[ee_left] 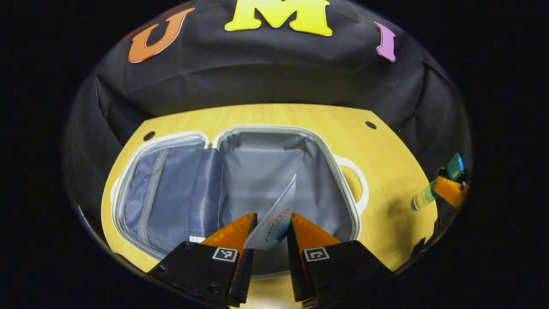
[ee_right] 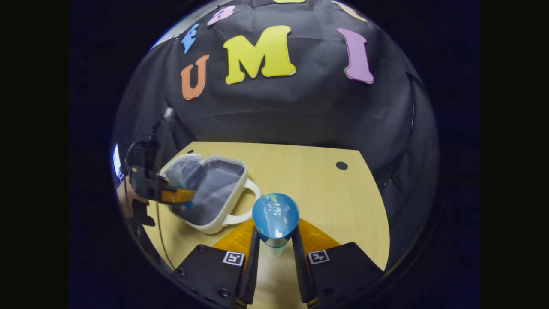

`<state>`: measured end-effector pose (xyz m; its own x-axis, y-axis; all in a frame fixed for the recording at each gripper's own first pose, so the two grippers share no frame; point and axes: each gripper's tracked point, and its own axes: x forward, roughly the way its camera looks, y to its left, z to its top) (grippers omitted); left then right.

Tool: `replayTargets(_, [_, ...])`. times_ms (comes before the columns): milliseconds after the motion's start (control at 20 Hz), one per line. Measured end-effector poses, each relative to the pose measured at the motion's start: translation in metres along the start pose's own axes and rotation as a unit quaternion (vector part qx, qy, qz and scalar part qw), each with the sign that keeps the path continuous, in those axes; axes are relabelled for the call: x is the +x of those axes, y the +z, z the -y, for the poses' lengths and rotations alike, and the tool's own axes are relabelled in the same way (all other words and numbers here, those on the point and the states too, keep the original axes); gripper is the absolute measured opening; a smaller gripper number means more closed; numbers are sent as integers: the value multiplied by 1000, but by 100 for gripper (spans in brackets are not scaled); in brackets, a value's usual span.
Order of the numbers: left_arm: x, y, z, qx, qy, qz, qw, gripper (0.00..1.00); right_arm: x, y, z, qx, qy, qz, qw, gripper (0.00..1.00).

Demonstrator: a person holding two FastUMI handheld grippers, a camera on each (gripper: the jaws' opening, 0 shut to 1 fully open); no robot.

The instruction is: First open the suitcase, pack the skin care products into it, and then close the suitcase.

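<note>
The white suitcase (ee_left: 171, 139) lies open on the wooden table, its grey lining showing in both halves. My left gripper (ee_left: 271, 223) is shut on a flat white skin care tube (ee_left: 276, 216), held tilted over the suitcase's right half. In the right gripper view, my right gripper (ee_right: 275, 234) is shut on a clear bottle with a blue cap (ee_right: 274, 213), raised above the table to the right of the suitcase (ee_right: 240, 189). The left gripper (ee_right: 176, 196) shows there over the suitcase. The right gripper with the bottle (ee_left: 429, 195) appears at the far right of the left gripper view.
The wooden table (ee_left: 386, 171) has bare surface to the right of the suitcase and a dark round hole (ee_right: 342, 165) near its back corner. The suitcase's white handle (ee_left: 358, 184) points right. The left half has a zipped mesh pocket (ee_left: 150, 193). Black cloth walls the booth.
</note>
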<state>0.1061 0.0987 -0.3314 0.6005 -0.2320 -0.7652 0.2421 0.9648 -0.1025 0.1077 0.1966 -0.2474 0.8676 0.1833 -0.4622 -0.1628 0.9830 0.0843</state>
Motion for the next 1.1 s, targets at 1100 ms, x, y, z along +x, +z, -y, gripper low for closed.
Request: replayTargets(1100, [45, -11, -11, 6, 25, -68, 997, 34, -30, -5, -7, -2, 1, -10, 1000, 37])
